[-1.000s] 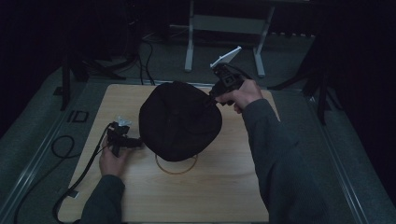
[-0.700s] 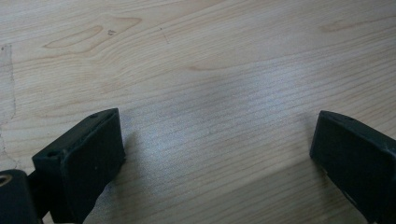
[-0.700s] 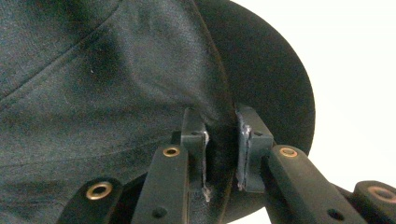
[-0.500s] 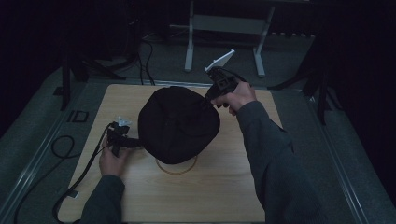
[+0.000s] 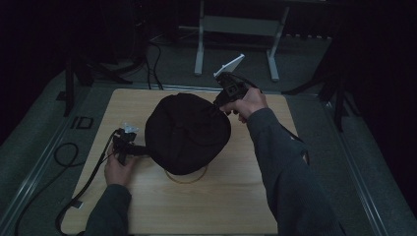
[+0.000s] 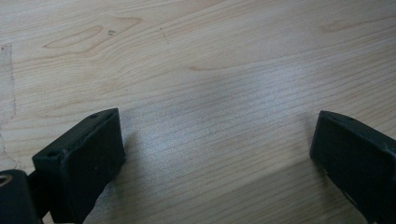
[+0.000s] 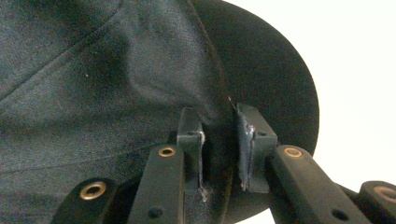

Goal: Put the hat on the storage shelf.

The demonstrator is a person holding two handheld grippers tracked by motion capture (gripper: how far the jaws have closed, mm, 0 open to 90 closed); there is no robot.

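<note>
A black fabric hat (image 5: 187,132) sits tilted over a thin wooden ring (image 5: 187,178) in the middle of the light wood table (image 5: 236,206). My right gripper (image 5: 220,104) holds its far right edge. In the right gripper view the hat (image 7: 93,70) is puckered between the pads, and my right gripper (image 7: 219,130) still pinches that fold, though its jaws have just been opening a little. My left gripper (image 5: 140,150) rests at the hat's left edge. In its own view my left gripper (image 6: 217,144) is open wide over bare wood (image 6: 210,56).
A black cable (image 5: 74,196) trails from the left gripper off the table's front left corner. Behind the table stands a white metal frame (image 5: 236,29) on a dark floor. Dark stands flank both sides of the table.
The right hand has drifted slightly to the left with the hat's edge. The left hand and the ring have stayed put.
</note>
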